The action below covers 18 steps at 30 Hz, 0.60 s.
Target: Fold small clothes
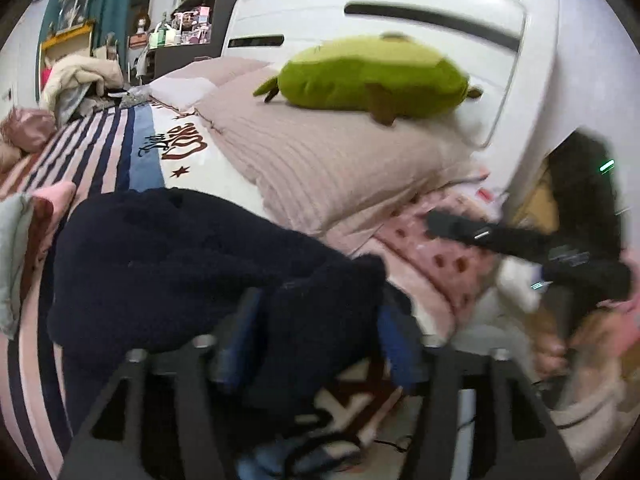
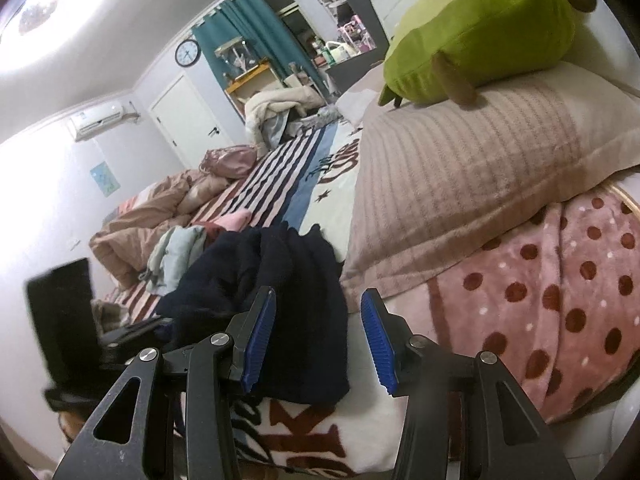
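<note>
A dark navy garment [image 1: 180, 264] lies bunched on the striped bedspread [image 1: 92, 152]. My left gripper [image 1: 316, 332] has its blue-padded fingers around a fold of it, which drapes over and between them. In the right wrist view the same garment [image 2: 280, 300] lies in front of my right gripper [image 2: 320, 336], which is open; its left pad [image 2: 260, 344] touches the cloth, the right pad [image 2: 378, 344] is free. The right gripper also shows at the right of the left wrist view [image 1: 480, 236].
A beige ribbed pillow [image 2: 472, 176] with a green plush toy [image 2: 488, 36] lies just beyond the garment. A pink polka-dot blanket [image 2: 560, 288] is to the right. A pile of light clothes [image 2: 180, 252] and a rumpled quilt [image 2: 140, 228] lie to the left.
</note>
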{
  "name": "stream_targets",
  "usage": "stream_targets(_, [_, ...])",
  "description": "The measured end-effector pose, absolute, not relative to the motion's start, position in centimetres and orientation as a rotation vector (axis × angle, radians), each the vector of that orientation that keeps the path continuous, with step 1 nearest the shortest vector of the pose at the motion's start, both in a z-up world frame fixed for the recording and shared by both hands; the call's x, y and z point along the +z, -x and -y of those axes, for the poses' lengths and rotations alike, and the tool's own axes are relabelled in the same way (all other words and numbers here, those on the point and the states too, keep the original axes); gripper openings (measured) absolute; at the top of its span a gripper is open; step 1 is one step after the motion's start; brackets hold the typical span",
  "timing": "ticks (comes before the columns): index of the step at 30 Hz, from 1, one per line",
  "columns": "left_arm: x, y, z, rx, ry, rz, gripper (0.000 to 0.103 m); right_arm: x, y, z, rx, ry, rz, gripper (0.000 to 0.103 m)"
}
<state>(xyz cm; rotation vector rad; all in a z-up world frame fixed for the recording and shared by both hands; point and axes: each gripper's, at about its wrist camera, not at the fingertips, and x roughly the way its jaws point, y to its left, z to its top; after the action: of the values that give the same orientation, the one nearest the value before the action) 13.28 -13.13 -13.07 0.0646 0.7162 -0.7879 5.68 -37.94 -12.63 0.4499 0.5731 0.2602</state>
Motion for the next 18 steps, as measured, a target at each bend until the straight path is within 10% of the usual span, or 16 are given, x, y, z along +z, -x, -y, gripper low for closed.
stream_targets(3, [-11.0, -11.6, 10.2, -0.822, 0.019, -0.675, 0.072, -12.3, -6.1, 36.4, 0.302, -0.456, -0.584, 0.046])
stream_targets(11, [-9.7, -10.3, 0.3, -0.586, 0.097, -0.6, 0.077, -12.5, -8.8, 30.6, 0.448, -0.567, -0.681, 0.1])
stream_targets(16, [-11.8, -10.9, -3.3, -0.568, 0.197, -0.622, 0.077, -15.7, -12.4, 28.2, 0.457, -0.713, -0.754, 0.095])
stream_targets(18, [-12.6, -11.2, -4.1, -0.557, 0.213, -0.636, 0.077, -15.8, -13.3, 27.7, 0.474, -0.755, -0.735, 0.063])
